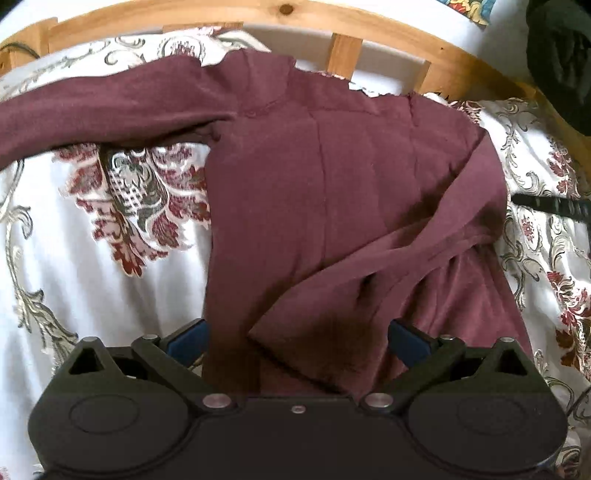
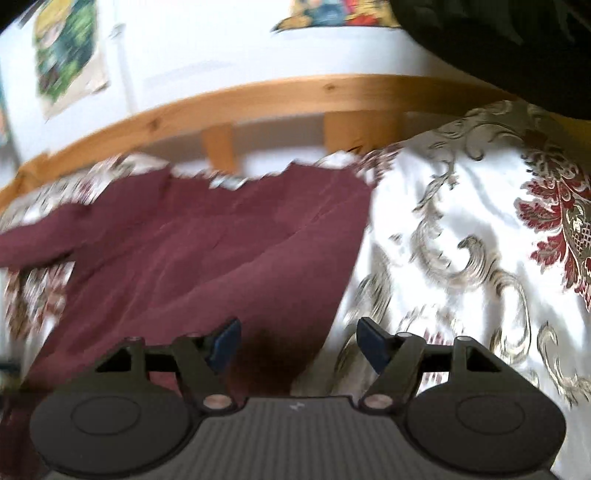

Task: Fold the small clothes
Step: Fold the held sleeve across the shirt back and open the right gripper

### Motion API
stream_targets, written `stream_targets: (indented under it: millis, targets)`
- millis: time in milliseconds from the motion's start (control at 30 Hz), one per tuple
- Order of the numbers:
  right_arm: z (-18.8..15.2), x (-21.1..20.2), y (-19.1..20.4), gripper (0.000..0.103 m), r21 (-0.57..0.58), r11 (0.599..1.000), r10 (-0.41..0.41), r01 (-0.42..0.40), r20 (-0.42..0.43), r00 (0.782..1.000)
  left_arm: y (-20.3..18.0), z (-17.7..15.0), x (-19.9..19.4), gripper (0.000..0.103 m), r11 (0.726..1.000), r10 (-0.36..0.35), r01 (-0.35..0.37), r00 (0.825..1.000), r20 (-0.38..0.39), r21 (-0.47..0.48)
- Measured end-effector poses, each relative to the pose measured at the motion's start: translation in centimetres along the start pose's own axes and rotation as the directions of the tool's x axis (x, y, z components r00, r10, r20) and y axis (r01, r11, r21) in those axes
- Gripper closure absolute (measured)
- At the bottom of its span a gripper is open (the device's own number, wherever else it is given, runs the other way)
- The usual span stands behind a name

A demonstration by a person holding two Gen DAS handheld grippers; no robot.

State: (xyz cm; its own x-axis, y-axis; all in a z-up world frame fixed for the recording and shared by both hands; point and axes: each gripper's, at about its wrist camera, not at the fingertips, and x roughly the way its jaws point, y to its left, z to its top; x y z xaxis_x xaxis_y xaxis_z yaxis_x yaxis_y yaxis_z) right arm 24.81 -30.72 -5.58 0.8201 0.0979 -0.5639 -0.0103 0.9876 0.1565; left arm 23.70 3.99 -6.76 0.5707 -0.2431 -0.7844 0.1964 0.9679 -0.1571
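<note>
Both claws, left and right, gape released over the maroon top on the bedspread.

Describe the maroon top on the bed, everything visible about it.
The maroon top is a soft knit with long sleeves and a high neck, lying flat on the floral bedspread, neck toward the wooden bed rail. One sleeve stretches out sideways; the other is folded diagonally across the body. Nothing grips it.

Right wrist view smeared throughout by motion blur. Maroon garment cut off at left edge along one sleeve; lower hem hidden behind left gripper. Dark object top right cropped, unidentifiable.
</note>
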Motion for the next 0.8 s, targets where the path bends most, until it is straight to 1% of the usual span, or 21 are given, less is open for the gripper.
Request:
stream_targets:
  millis: [67,133,200,233,267,300,333,400,500,567,600,667,700,733,767,800]
  targets:
    - [0.8,1.6,-0.5,0.028,0.017,0.999,-0.041,0.041,0.026,0.999,0.1,0.2,0.5,0.001,1.0,0.007,-0.007,1.0,0.004,-0.005]
    - [1.5,3.4,-0.7,0.028,0.003,0.997,-0.081,0.081,0.032,0.996,0.1,0.5,1.0,0.001,1.0,0.019,-0.019,1.0,0.023,-0.013]
    - [2.0,4.6,-1.0,0.03,0.031,0.996,-0.087,0.086,0.038,0.995,0.2,0.6,1.3,0.001,0.999,0.034,-0.033,0.999,0.042,-0.026]
    - [2.3,5.1,-1.2,0.034,0.053,0.995,-0.082,0.079,0.042,0.996,0.3,0.7,1.5,0.001,0.999,0.041,-0.039,0.998,0.05,-0.03]
    - [2.6,5.6,-1.4,0.056,0.069,0.995,-0.078,0.075,0.042,0.996,0.3,0.7,1.7,0.001,0.998,0.048,-0.047,0.997,0.052,-0.032]
    - [3.0,6.2,-1.5,0.09,0.08,0.993,-0.088,0.086,0.029,0.996,0.3,0.7,2.0,0.001,0.998,0.057,-0.056,0.997,0.046,-0.036]
    - [3.3,6.5,-1.6,0.096,0.092,0.991,-0.104,0.101,0.022,0.994,0.5,0.7,2.4,0.001,0.997,0.069,-0.067,0.997,0.034,-0.041]
    - [3.9,6.3,-2.0,0.097,0.134,0.987,-0.101,0.092,0.059,0.993,0.9,0.7,3.0,0.001,0.995,0.076,-0.075,0.997,0.018,-0.059]
    - [5.2,5.7,-2.6,0.097,0.151,0.98,-0.144,0.125,0.117,0.983,1.5,0.9,3.1,0.001,0.993,0.07,-0.068,0.997,0.014,-0.1]
    - [6.1,5.9,-3.6,0.097,0.181,0.974,-0.157,0.136,0.111,0.981,1.6,0.9,3.3,0.001,0.992,0.07,-0.068,0.998,0.012,-0.104]
    - [6.4,6.2,-4.0,0.097,0.187,0.97,-0.178,0.158,0.096,0.979,1.5,0.9,3.7,0.001,0.993,0.075,-0.075,0.997,0.003,-0.093]
    - [6.5,6.7,-4.1,0.094,0.16,0.968,-0.205,0.194,0.055,0.977,1.1,0.8,4.5,0.001,0.994,0.095,-0.096,0.995,-0.013,-0.054]
    - [6.3,6.6,-4.0,0.093,0.139,0.972,-0.198,0.189,0.052,0.979,0.8,0.8,4.7,0.001,0.993,0.111,-0.111,0.994,-0.015,-0.027]
    - [5.9,6.0,-3.9,0.091,0.119,0.976,-0.189,0.18,0.065,0.98,0.5,0.7,4.7,0.001,0.993,0.118,-0.118,0.993,-0.012,-0.009]
    - [5.4,5.1,-3.9,0.084,0.102,0.981,-0.174,0.165,0.083,0.981,0.3,0.8,4.6,0.001,0.993,0.121,-0.121,0.993,-0.009,0.0]
    - [4.7,4.2,-4.0,0.066,0.096,0.986,-0.146,0.137,0.086,0.986,0.2,0.8,4.5,0.001,0.993,0.117,-0.117,0.993,-0.009,0.002]
